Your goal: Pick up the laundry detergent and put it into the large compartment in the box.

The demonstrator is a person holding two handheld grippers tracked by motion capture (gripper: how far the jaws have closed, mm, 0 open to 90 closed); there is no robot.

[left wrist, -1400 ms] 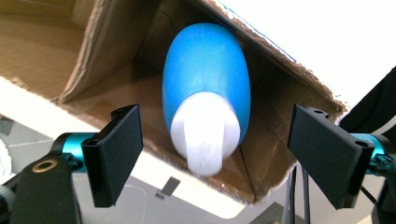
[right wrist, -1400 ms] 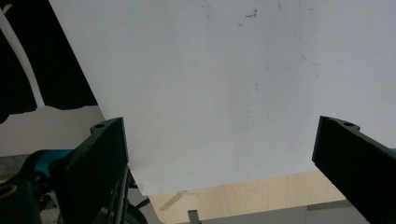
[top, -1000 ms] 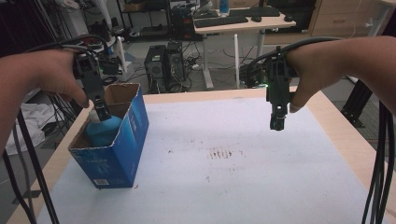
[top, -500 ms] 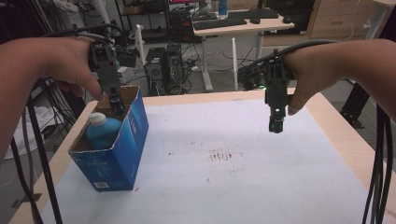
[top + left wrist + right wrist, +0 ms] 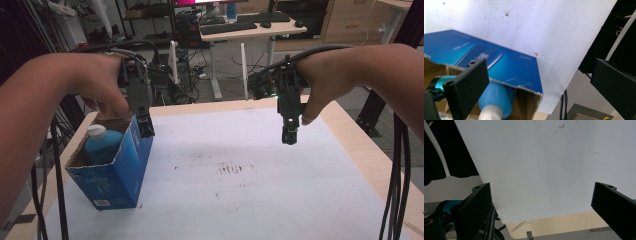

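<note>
The white-covered surface [image 5: 240, 170] lies wide under both claws and carries little besides the box. The blue cardboard box [image 5: 112, 167] stands open-topped just below and to the near side of the left claw [image 5: 146, 129], at the surface's left edge. Inside it, the blue bottle [image 5: 102, 145] with its white cap [image 5: 96, 132] sits below the rim; in the left gripper view the bottle [image 5: 496, 100] lies in the box beneath the claw, nothing between the jaws.

The left claw hangs over the box's far right corner with its jaws well apart and empty; they have just been opening, and the bottle is clear of them. The right claw [image 5: 290, 135] hovers well off to the right above bare surface, jaws apart too, with nothing between them in its own view.

As I judge it, the placing is done: the bottle is in the box and let go. What seems left is only to draw the left claw clear of the rim; whether the box's flaps need closing I cannot tell.
</note>
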